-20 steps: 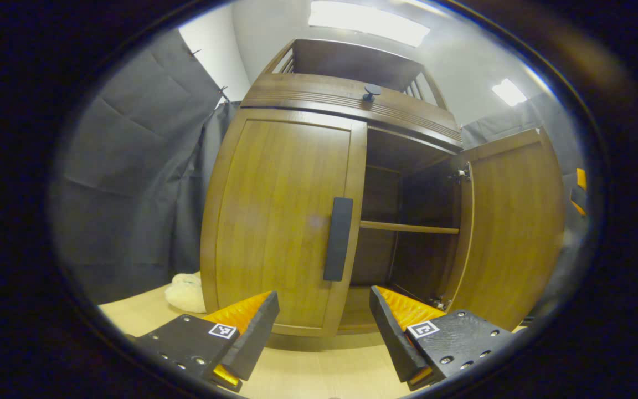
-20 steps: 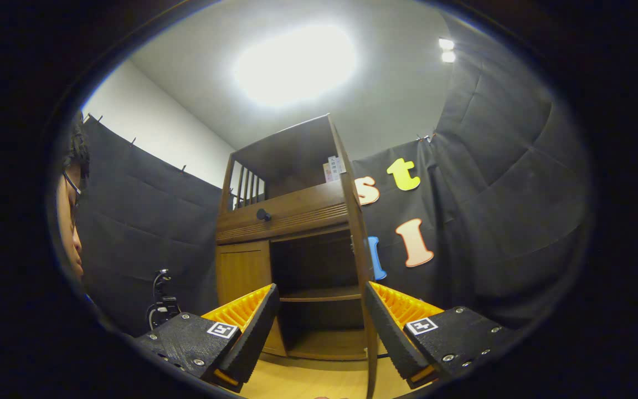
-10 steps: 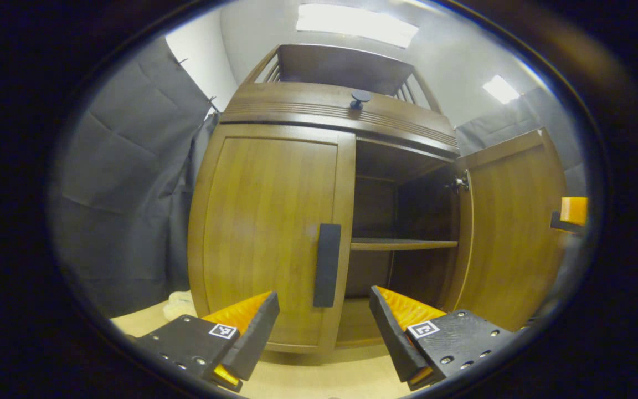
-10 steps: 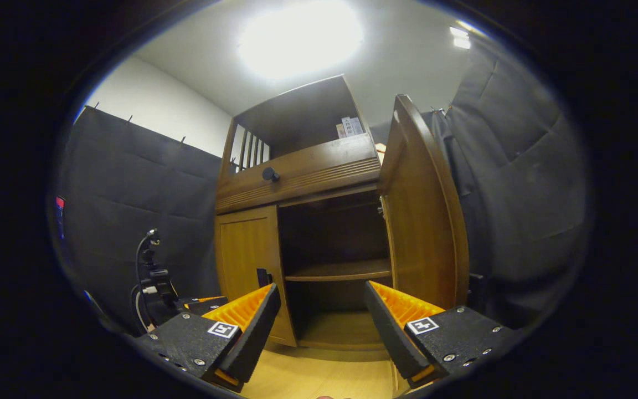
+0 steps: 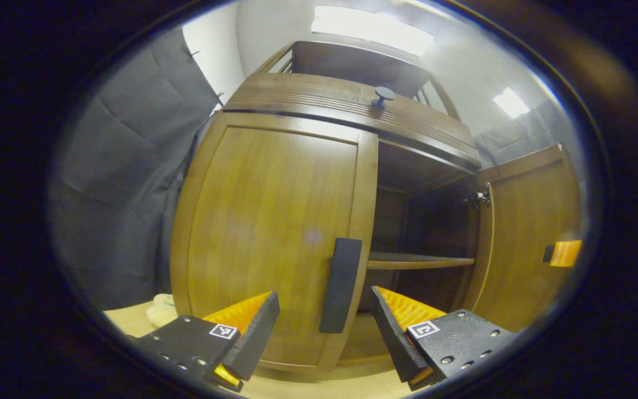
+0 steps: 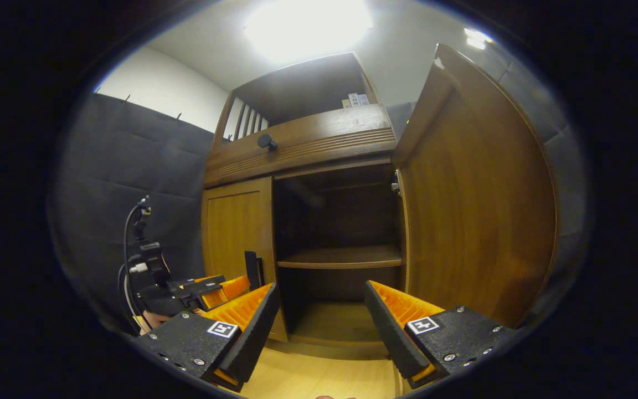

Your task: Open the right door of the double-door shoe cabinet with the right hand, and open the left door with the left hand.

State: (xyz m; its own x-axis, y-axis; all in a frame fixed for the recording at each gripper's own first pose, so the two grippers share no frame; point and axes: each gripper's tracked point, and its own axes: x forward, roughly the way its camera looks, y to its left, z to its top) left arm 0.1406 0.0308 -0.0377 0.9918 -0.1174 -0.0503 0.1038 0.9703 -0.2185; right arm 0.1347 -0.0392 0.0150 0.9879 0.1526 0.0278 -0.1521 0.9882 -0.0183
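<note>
Cabinet (image 5: 352, 111) of brown wood stands on a pale floor (image 6: 319, 377) against the booth's dark cloth wall (image 5: 119, 183). In the left gripper view its left door (image 5: 269, 238) is shut, and the dark upright handle (image 5: 340, 284) on that door's inner edge sits just ahead of the left gripper (image 5: 324, 324), framed between its two fingers. The fingers are spread wide and hold nothing; whether either one touches the handle cannot be told. To the right in that view the right door (image 5: 529, 244) stands swung wide open on its hinge (image 5: 482, 197), baring a dark inside with one shelf (image 5: 418, 260). A round knob (image 5: 382, 95) sticks out of the drawer band above the doors. Something pale and soft (image 5: 158, 310) lies on the floor beside the cabinet's left foot. The tip of the right gripper (image 5: 562, 253) shows at the far right, in front of the open door.

In the right gripper view the right gripper (image 6: 322, 318) is also spread wide and empty, facing the open compartment, with the right door (image 6: 474, 194) standing out beside it. The left gripper (image 6: 208, 291), with cables, is low at the left, close to the handle (image 6: 251, 270) of the shut left door (image 6: 238, 233).
</note>
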